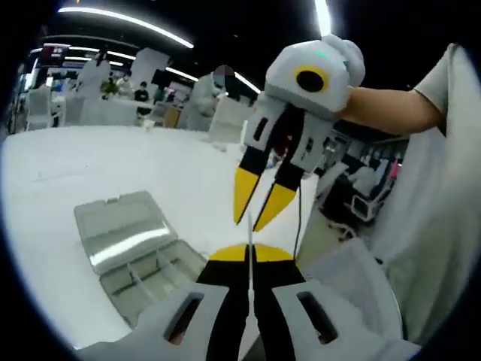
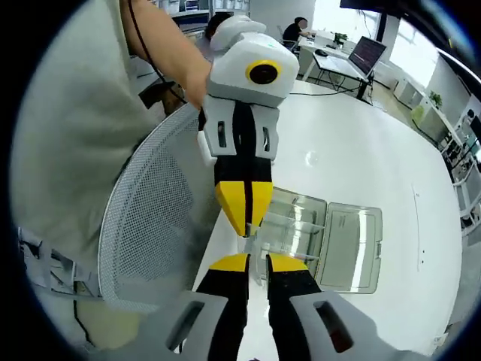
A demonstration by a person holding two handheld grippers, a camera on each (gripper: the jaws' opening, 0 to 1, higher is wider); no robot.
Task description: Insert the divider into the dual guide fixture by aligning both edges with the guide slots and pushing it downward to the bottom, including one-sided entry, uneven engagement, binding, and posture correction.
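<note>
- Both grippers are being held up in the air over the wide white table (image 1: 113, 173), well above the clear plastic compartment box with its hinged lid lying open (image 1: 131, 244). My guess: the divider is being passed or re-gripped between hands before going down into the slots.
- The thin, clear, flat plastic divider strip (image 2: 282, 226) is sitting between the two grippers, off the box, not yet in any guide slot.
- The left gripper (white body, black-and-yellow jaws) (image 2: 245, 226) is pinching one end of the strip; jaws drawn together on it.
- The right gripper, same build (image 1: 254, 218), is standing w/ its yellow tips a little apart in the left gripper view. In its own view the tips are just under the strip's edge; can't tell if it's actually gripping.
- Two-handed hold prob. makes sense: the strip is slim and see-through, and squaring both edges to the guides would need control at each end.
- Count: 2 grippers, 1 divider in hand, 1 box w/ 1 lid.
- Several clear dividers are already standing inside the box; exact no. too hard to read.
- A white mesh chair back (image 2: 150, 218) is sitting beside the table edge, next to the person in a light shirt (image 2: 68, 150).
</note>
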